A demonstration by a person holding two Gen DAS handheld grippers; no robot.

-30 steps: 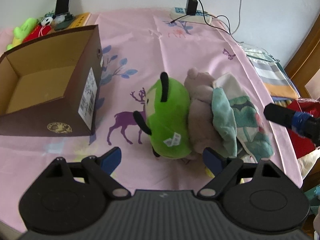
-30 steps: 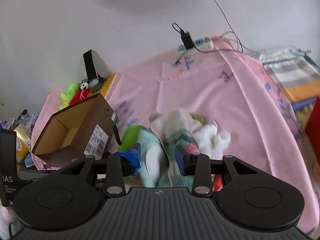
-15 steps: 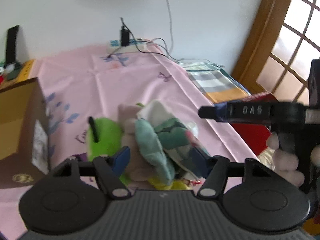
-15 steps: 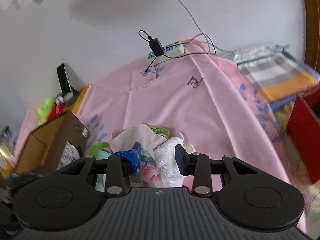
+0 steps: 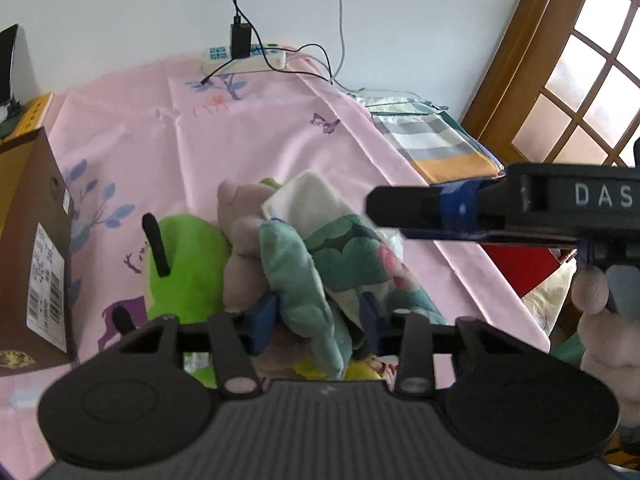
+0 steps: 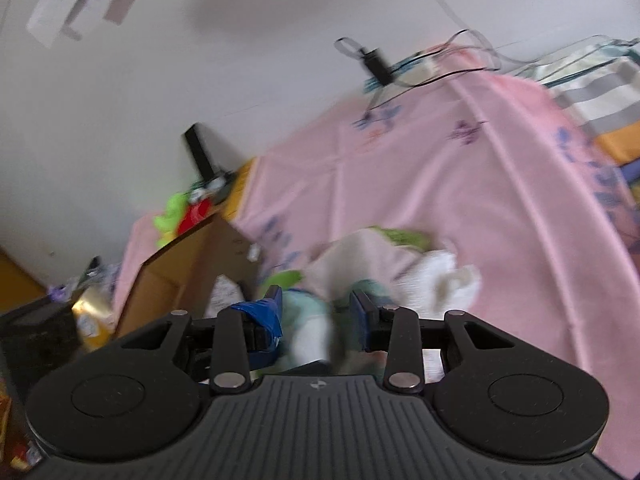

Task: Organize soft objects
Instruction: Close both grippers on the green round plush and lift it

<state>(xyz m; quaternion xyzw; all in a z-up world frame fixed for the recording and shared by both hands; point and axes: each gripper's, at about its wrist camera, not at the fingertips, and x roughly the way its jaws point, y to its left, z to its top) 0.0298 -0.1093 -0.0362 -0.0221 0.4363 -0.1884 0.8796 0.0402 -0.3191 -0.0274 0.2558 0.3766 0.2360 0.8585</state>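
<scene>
L wrist view: left tool low over the pile of soft things, jaws mid-width, straddling a fold of the teal floral cloth. Pads look close to the fabric on both sides but real clamp not clear, so can't tell if it grips yet. Landmark = cardboard box, lying on its side on the pink sheet. Green plush sits just right of the box, w/ a gap of sheet between. Grey-pink plush is touching the green one on its far-from-box side, and the teal cloth is draped over the grey plush, further from the box again. Everything is bunched in one heap, probably so it can be lifted item by item toward the box. Right tool comes in from the side away from the box, hovering above the cloth's white edge, off the fabric. Jaw gap is edge-on here, not readable. The person's gloved hand holds its grip. Power strip is at the wall, well beyond the box.

R wrist view: motion-blurred. Right tool has a moderate gap, pale teal/white fabric seen between the fingers but prob. just behind/below them; contact can't be told. The box is to the left of the pile w/ its open mouth showing, bare inside as far as visible, so nothing looks sorted into it yet. White fluffy piece is on the pile's side away from the box. Small toys sit beyond the box, near the wall.

Judgement: cloth gets picked first since it's on top and blocks the plushes; early in the task.
</scene>
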